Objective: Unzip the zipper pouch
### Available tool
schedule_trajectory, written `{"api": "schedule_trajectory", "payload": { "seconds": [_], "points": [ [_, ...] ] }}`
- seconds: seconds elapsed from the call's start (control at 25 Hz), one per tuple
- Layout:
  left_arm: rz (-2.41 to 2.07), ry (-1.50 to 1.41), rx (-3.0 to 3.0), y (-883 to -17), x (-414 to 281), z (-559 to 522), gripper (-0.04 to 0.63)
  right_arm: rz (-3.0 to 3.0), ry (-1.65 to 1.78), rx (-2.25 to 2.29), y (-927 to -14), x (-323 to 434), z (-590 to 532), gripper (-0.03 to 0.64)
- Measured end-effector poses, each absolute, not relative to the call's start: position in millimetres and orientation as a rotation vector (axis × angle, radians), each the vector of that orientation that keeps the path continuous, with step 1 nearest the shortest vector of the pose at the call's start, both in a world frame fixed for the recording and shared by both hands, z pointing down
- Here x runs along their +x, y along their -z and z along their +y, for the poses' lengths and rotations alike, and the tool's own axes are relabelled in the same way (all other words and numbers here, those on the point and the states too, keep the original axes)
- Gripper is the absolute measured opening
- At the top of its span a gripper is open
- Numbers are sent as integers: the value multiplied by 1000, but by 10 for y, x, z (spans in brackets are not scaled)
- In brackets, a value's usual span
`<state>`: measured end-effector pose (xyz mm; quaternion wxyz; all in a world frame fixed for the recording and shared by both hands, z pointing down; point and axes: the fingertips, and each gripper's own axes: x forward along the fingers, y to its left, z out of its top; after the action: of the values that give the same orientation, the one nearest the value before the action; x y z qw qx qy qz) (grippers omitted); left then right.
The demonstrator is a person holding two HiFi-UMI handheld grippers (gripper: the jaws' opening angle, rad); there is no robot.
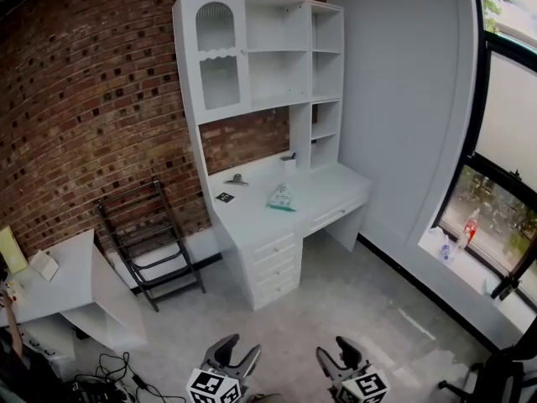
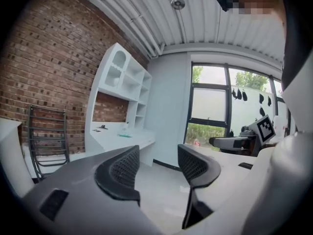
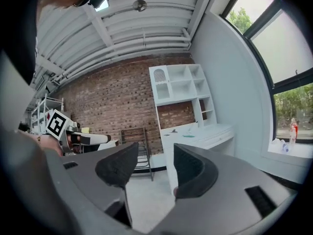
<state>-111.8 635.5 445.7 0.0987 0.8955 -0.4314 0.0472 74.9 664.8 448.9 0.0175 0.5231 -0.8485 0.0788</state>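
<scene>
Open floor [image 1: 352,300] straight ahead, free run up to tabletop [image 1: 331,187]. Mostly bare up there, free room all round zipper pouch [image 1: 280,197] at middle. Overhung at back by hutch shelves [image 1: 277,74]. Hemmed left by black rack [image 1: 147,242], right by wall [image 1: 394,99]. Cluttered with cables [image 1: 109,368] lower left.

The white desk [image 1: 247,212] is the only surface with stuff on it, and a tall hutch [image 1: 277,49] stands along its back. The zipper pouch [image 1: 281,197], pale with a teal edge, lies out in front of the hutch's lower cubbies. A grey clip-looking thing [image 1: 237,180] sits in front of the hutch's open middle gap. A small dark square tag [image 1: 224,196] lies near the hutch's left upright. Something small and dark [image 1: 288,158] sits right against the cubbies, but I can't tell what it is.
</scene>
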Motion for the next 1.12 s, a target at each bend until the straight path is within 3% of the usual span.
{"api": "schedule_trajectory", "payload": {
  "seconds": [0.16,0.28,0.4,0.56,0.92,1.12],
  "points": [
    [-1232,-85,2685,-4325,-1032,6356,315,-2655,-246,1567,-4482,681,6634,343],
    [-1210,-73,2712,-4253,-1017,6436,471,-2677,-274,1530,-4497,589,6702,461],
    [-1196,-103,2722,-4274,-969,6444,546,-2701,-304,1505,-4518,543,6663,523],
    [-1161,-150,2705,-4406,-907,6412,568,-2728,-337,1502,-4525,551,6600,563],
    [-1145,-67,2695,-4384,-793,5925,566,-2720,-338,1489,-4719,724,6239,555],
    [-1191,-208,2680,-4627,-839,5411,565,-2703,-350,1488,-4764,774,5693,552]
  ]
}}
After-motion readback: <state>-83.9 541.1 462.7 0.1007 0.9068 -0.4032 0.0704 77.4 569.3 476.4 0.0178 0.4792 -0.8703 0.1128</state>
